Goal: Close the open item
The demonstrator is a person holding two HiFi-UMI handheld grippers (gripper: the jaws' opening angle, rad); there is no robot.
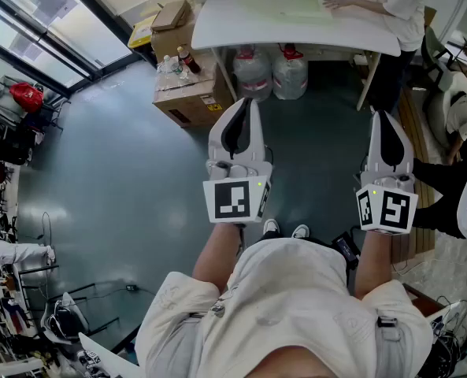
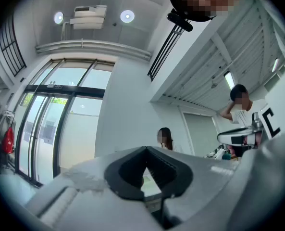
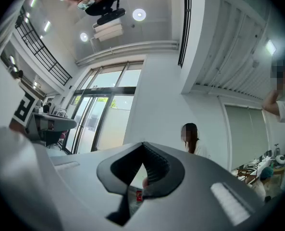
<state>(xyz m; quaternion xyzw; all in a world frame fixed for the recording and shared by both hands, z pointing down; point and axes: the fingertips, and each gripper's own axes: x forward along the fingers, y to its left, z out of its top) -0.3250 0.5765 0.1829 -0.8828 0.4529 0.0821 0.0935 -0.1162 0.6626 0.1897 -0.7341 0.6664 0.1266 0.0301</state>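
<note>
Both grippers are held up in front of the person's chest, pointing toward a white table [image 1: 217, 26]. My left gripper [image 1: 246, 102] is shut, its tips meeting with nothing between them; the left gripper view shows the same [image 2: 146, 148]. My right gripper [image 1: 381, 116] is shut and empty too, with its tips touching in the right gripper view [image 3: 143, 144]. A cardboard box [image 1: 187, 101] with bottles on top stands on the floor left of the left gripper. A smaller cardboard box [image 1: 171, 14] with loose flaps sits farther back. Neither gripper touches anything.
A person in white [image 1: 398, 6] leans on the far side of the table over a pale green sheet [image 1: 292, 3]. Two water jugs [image 1: 272, 73] stand under the table. Glass doors [image 1: 28, 22] run along the left. Shelves and cables crowd the lower left.
</note>
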